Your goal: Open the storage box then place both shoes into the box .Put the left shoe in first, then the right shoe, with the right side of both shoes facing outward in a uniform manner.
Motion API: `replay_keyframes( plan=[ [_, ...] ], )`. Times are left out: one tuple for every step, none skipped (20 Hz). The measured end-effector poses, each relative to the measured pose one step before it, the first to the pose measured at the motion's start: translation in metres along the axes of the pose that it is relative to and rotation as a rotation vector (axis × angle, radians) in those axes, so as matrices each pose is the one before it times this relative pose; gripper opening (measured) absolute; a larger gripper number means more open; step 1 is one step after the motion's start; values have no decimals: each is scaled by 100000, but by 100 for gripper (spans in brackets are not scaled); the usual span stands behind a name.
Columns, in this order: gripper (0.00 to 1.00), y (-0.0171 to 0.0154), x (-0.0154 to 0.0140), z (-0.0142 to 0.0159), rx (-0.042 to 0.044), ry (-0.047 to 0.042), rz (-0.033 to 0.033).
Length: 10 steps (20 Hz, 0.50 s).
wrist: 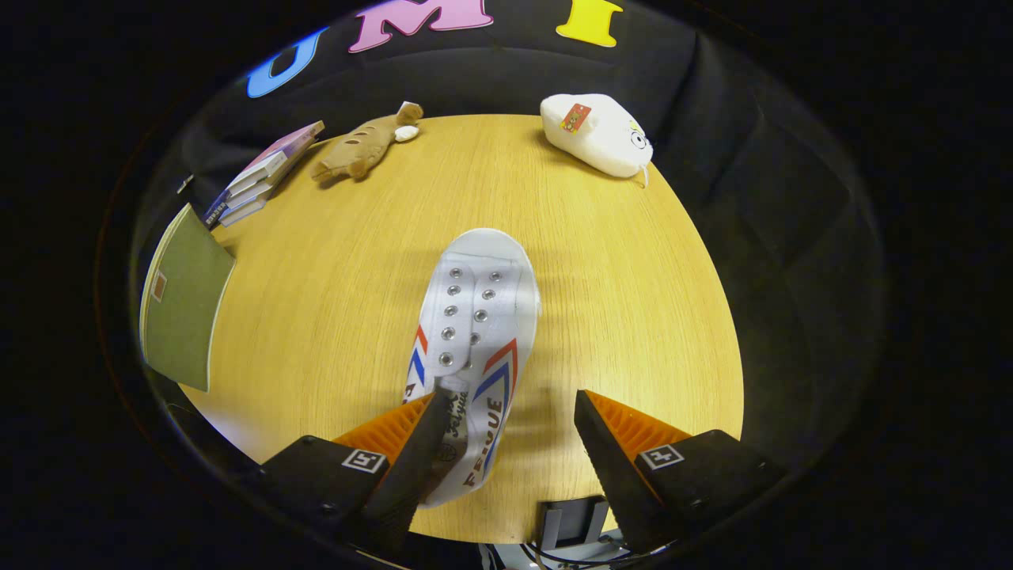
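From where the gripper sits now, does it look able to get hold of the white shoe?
Probably yes. The gripper is open, and the heel end of the white shoe already lies between its fingers, close against the left finger. Nothing on the table blocks it; the right finger has a gap to close.

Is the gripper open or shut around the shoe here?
Open. The gripper has its fingers spread wide; the shoe lies on the table between them, against the left finger and clear of the right.
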State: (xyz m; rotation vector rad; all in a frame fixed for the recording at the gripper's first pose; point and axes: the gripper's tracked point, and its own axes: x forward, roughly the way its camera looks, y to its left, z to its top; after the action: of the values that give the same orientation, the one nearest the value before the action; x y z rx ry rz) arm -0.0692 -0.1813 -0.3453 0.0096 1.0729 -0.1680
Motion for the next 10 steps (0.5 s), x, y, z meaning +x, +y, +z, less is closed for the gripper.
replay_keyframes(
  plan=[
    [99, -85, 301, -135, 1644, 882, 195],
    [98, -55, 360, 41, 1502, 583, 588],
    [97, -96, 298, 50, 1014, 378, 536],
    [94, 211, 180, 182, 1296, 445, 1719],
    [89, 332, 295, -10, 813, 553, 1337],
    [78, 291, 209, -7, -172, 558, 1191],
    [74, 668, 72, 82, 684, -182, 2358],
    [59, 429, 92, -18, 733, 274, 863],
    [48, -39, -39, 71, 581, -638, -495],
    [43, -29, 42, -55, 1904, 915, 237]
  ],
)
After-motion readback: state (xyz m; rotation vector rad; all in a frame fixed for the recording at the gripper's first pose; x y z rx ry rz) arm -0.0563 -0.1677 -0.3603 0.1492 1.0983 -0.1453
